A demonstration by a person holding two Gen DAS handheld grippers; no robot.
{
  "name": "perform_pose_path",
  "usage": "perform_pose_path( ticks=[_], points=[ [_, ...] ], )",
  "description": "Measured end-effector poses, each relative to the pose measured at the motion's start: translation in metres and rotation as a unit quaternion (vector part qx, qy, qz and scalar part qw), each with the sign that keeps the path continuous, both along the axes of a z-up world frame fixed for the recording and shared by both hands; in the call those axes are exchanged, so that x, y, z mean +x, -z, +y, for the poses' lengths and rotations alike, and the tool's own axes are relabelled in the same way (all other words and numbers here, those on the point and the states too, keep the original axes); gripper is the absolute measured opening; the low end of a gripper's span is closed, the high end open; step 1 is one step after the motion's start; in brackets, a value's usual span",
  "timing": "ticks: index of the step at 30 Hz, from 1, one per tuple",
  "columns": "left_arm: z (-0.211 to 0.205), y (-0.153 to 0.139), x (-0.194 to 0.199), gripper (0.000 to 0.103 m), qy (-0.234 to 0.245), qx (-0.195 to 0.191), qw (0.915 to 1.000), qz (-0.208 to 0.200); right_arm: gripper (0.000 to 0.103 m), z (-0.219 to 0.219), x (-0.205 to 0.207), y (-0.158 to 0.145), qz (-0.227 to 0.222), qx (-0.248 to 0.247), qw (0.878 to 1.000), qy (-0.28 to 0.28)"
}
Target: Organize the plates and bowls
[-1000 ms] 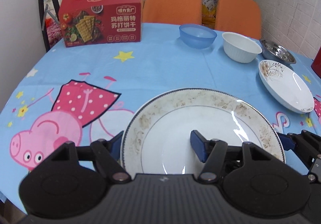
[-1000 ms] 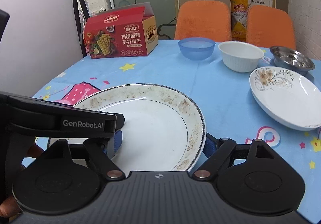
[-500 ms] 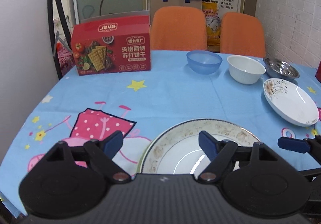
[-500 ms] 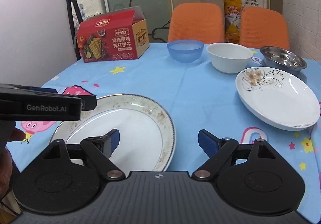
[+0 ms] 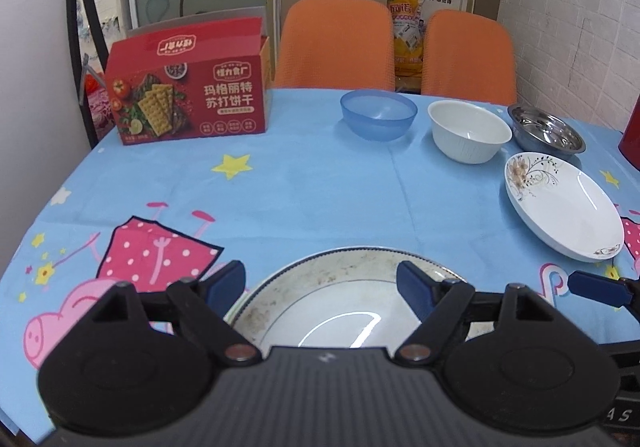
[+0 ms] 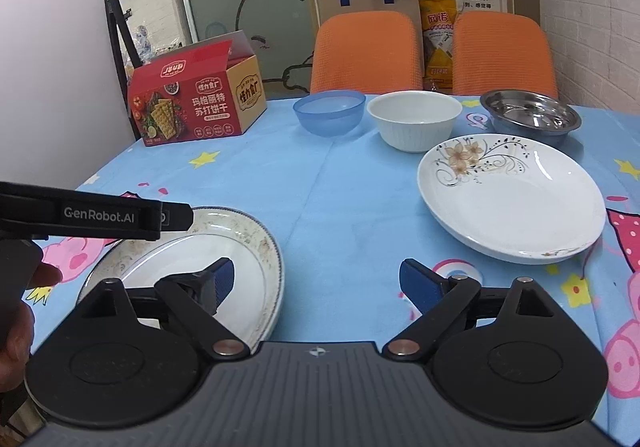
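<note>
A gold-rimmed white plate (image 5: 340, 307) lies flat on the blue tablecloth at the near edge; it also shows in the right wrist view (image 6: 224, 263). My left gripper (image 5: 320, 283) is open and empty above its near rim. My right gripper (image 6: 316, 283) is open and empty over the plate's right rim. A floral white plate (image 5: 560, 207) (image 6: 512, 195) lies at the right. A blue bowl (image 5: 378, 119) (image 6: 330, 113), a white bowl (image 5: 468, 131) (image 6: 414, 121) and a steel bowl (image 5: 546, 129) (image 6: 530, 119) stand in a row at the back.
A red cracker box (image 5: 188, 95) (image 6: 196, 99) stands at the back left. Two orange chairs (image 5: 336, 43) are behind the table. A red object (image 5: 630, 135) is at the far right edge. My left gripper's body (image 6: 92, 215) reaches in from the left.
Both grippers have pulled back and risen from the gold-rimmed plate, which now lies flat on the cloth. The right gripper has shifted to the right.
</note>
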State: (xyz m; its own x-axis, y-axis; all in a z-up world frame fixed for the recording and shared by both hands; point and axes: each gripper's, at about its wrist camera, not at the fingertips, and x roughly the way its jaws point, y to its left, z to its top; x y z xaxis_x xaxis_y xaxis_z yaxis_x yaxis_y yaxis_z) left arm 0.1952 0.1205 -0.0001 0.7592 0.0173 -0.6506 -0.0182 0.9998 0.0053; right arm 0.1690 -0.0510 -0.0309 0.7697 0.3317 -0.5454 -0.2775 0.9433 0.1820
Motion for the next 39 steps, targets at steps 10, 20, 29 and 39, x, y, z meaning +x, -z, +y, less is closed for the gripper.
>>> perform_pose_path(
  ticks=[10, 20, 29, 39],
  points=[
    [-0.041, -0.006, 0.041, 0.080, 0.039, 0.003, 0.9991, 0.016, 0.103, -0.074, 0.021, -0.009, -0.026, 0.030, 0.996, 0.079],
    [-0.116, 0.006, 0.123, 0.080, 0.110, -0.037, 0.9906, 0.072, 0.103, -0.151, 0.079, 0.004, -0.001, 0.002, 0.986, 0.165],
    [-0.152, 0.036, 0.168, 0.080, 0.142, -0.061, 0.9812, 0.116, 0.103, -0.151, 0.109, 0.022, 0.032, -0.022, 0.989, 0.141],
    [-0.163, 0.046, 0.166, 0.080, 0.141, -0.034, 0.9833, 0.109, 0.103, -0.136, 0.113, 0.032, 0.035, -0.056, 0.991, 0.120]
  ],
)
